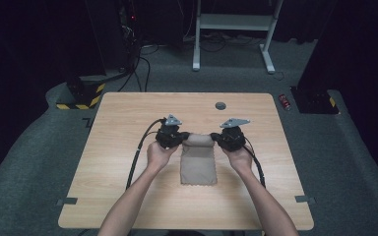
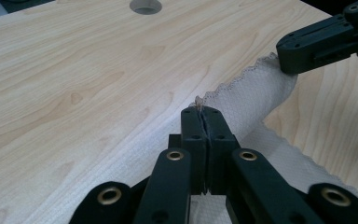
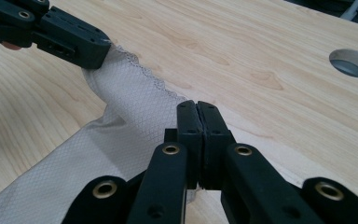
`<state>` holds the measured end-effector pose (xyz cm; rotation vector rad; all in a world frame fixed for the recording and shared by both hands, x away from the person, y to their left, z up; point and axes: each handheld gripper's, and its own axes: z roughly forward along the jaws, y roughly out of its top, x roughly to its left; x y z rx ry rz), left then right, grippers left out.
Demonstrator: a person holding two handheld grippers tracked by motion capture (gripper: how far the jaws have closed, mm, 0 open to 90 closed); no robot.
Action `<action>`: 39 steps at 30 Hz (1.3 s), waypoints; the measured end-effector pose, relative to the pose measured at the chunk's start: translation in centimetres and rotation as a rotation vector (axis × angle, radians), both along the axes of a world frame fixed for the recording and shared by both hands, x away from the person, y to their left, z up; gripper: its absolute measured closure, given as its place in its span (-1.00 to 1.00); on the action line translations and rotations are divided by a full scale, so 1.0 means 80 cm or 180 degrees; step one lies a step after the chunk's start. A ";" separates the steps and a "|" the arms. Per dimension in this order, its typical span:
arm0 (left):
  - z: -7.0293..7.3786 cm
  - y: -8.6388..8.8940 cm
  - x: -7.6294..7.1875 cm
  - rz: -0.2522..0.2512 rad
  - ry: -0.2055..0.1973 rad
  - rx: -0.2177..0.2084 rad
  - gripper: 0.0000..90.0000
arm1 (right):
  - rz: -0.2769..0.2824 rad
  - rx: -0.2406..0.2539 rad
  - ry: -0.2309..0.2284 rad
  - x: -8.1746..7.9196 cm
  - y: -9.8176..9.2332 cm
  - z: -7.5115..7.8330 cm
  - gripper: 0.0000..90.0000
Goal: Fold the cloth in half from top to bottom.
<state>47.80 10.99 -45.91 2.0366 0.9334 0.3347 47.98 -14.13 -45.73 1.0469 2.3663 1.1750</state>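
Left gripper (image 2: pixel 200 112): I have it clamped tight on the far left corner of the cloth (image 1: pixel 198 164); a scrap of scalloped edge sticks out past the tips.
Right gripper (image 3: pixel 197 106): pinched the same way on the far right corner, jaws flat together with the weave caught between them.
Cloth: beige, on the middle of the table (image 1: pixel 128 113); its far edge hangs raised between my two grippers, curling over, while the near part lies flat toward me.
Step, as I judge it: folding the far edge over the near half.
Risk, grip: each hold is only at the tips, on very little fabric; a pull sideways could slip a corner free.
Risk, skew: if one hand runs ahead of the other, the fold lands crooked and the edges miss.
Risk, bunching: the curl in the middle sags, so it may crease under itself when I lay it down.
Count: one cloth, two grippers, one table, one round hole (image 1: pixel 220 105) in the tabletop.
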 end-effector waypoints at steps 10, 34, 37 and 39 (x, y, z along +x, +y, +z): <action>-0.003 0.001 -0.012 -0.0049 -0.0033 -0.0003 0.97 | 0.0048 0.0031 0.0001 -0.010 -0.003 -0.004 0.97; -0.007 0.000 -0.036 -0.0146 -0.0053 0.0009 0.97 | 0.0127 0.0063 0.0019 -0.029 -0.009 -0.010 0.97; -0.007 -0.001 -0.039 -0.0163 -0.0067 0.0018 0.97 | 0.0137 0.0055 0.0024 -0.031 -0.009 -0.011 0.97; -0.008 0.000 -0.042 -0.0170 -0.0058 0.0018 0.97 | 0.0151 0.0055 0.0022 -0.033 -0.010 -0.012 0.97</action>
